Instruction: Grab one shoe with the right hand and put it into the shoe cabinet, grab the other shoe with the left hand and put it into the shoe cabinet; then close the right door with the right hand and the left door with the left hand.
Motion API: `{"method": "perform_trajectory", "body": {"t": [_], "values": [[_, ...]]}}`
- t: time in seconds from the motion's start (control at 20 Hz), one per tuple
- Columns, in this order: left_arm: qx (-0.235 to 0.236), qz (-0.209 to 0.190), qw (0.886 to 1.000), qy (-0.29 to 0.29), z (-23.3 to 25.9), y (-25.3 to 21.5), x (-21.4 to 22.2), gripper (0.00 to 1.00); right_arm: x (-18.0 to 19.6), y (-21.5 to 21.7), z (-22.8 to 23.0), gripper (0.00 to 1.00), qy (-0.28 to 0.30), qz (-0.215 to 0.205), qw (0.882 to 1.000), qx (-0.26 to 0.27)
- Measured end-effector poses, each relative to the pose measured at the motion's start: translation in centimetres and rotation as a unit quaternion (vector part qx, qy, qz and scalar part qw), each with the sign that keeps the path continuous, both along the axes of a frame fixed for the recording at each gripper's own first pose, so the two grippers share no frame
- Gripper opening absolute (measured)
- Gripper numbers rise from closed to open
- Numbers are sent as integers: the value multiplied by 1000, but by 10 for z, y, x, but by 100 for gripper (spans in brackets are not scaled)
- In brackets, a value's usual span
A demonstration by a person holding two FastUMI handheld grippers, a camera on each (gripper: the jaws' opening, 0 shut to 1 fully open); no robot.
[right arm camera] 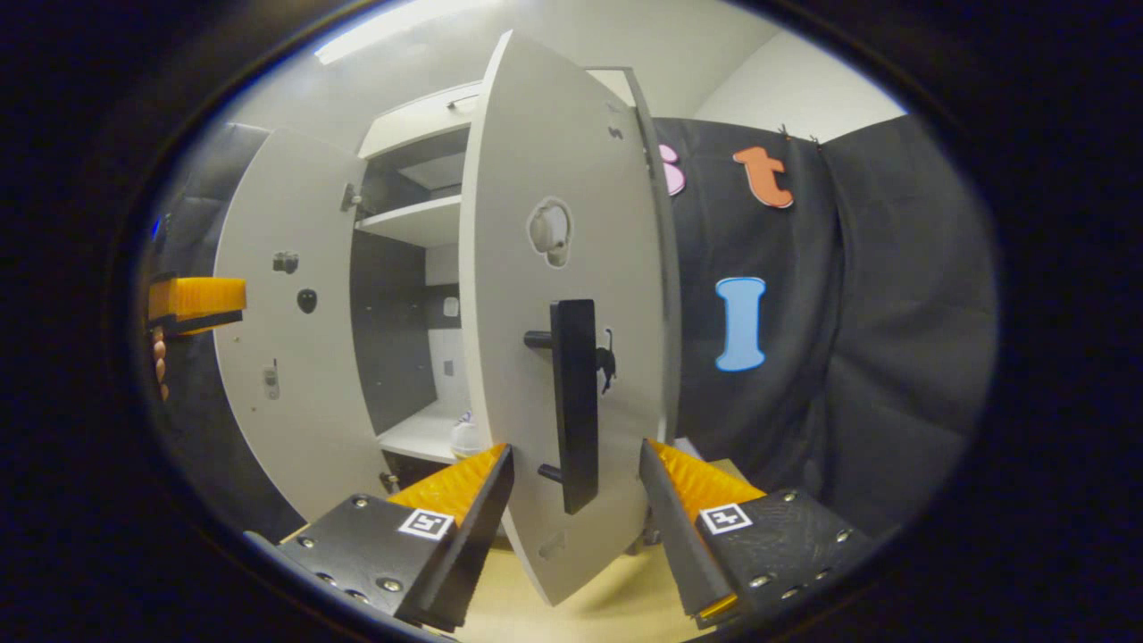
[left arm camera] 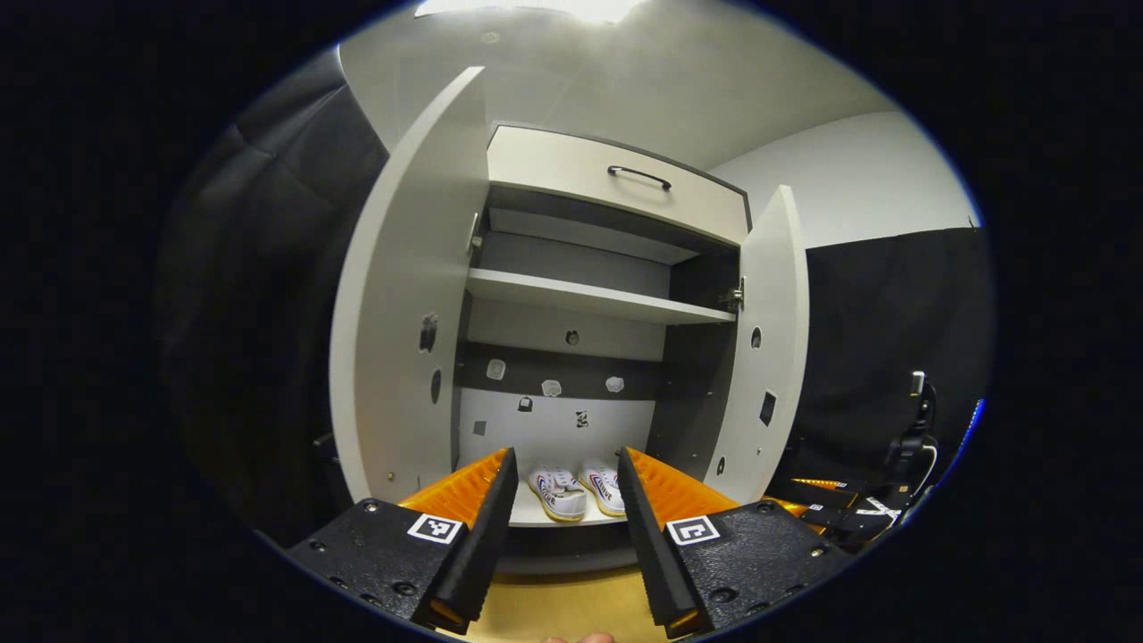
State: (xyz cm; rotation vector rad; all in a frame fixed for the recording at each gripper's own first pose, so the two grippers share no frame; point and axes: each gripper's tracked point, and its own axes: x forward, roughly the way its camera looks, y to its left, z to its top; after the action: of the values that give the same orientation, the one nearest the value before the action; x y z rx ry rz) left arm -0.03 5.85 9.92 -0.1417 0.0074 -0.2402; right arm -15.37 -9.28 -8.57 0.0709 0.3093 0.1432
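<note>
In the right gripper view the right tool stands wide, gripping nothing, with its two fingers flanking the lower end of the black handle on the right door. The handle sits between the fingers but whether either touches it cannot be told. The door is swung out, its edge toward the camera, so the step in hand appears to be closing it. To do that well, the right tool would likely either close on the handle bar or lay one finger flat against the door face beside it, then push in an arc about the hinge rather than straight ahead, easing off near the frame so the door does not bounce back.

In the left gripper view the left tool is also wide and empty, held back from the shoe cabinet and aimed at its opening. Beyond its fingers the two shoes lie side by side, toes forward, on the bottom shelf, well inside the front edge, so neither door should catch them. The left door stands fully open on the cabinet's left side; it is best left until the right one is home. Farther in, an upper shelf and a drawer on top are visible.
</note>
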Motion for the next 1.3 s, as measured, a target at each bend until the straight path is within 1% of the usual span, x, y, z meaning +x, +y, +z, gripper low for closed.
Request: {"method": "perform_trajectory", "body": {"t": [0.15,0.2,0.4,0.45,0.5,0.55,0.6,0.65,0.7,0.75,0.85,1.0,1.3], "values": [[1,22,1000,-6,6,19,-10,68,7,24,0,85,-3,26,1000,8],[2,32,999,-10,10,26,-14,68,9,31,0,82,-3,33,999,7],[3,82,996,-16,14,62,-24,69,9,55,-6,82,1,60,998,8],[3,95,995,-16,14,71,-27,69,9,60,-7,85,3,65,998,10],[3,109,994,-15,12,82,-30,69,10,63,-9,82,4,69,998,12],[3,123,992,-12,9,93,-31,69,11,67,-9,82,5,73,997,13],[4,137,991,-8,6,104,-31,69,11,71,-10,85,5,75,997,15],[4,150,989,-4,3,114,-31,69,13,72,-11,85,5,77,997,15],[4,160,987,-2,2,122,-32,68,12,73,-9,82,5,77,997,15],[4,171,985,1,0,131,-33,68,12,73,-9,85,5,77,997,14],[9,189,982,12,-12,146,-26,68,12,71,-10,85,5,73,997,15],[19,203,978,30,-30,157,-15,69,12,64,-7,85,4,63,998,15],[32,201,978,50,-47,161,-1,69,14,46,-9,85,9,38,999,16]]}}
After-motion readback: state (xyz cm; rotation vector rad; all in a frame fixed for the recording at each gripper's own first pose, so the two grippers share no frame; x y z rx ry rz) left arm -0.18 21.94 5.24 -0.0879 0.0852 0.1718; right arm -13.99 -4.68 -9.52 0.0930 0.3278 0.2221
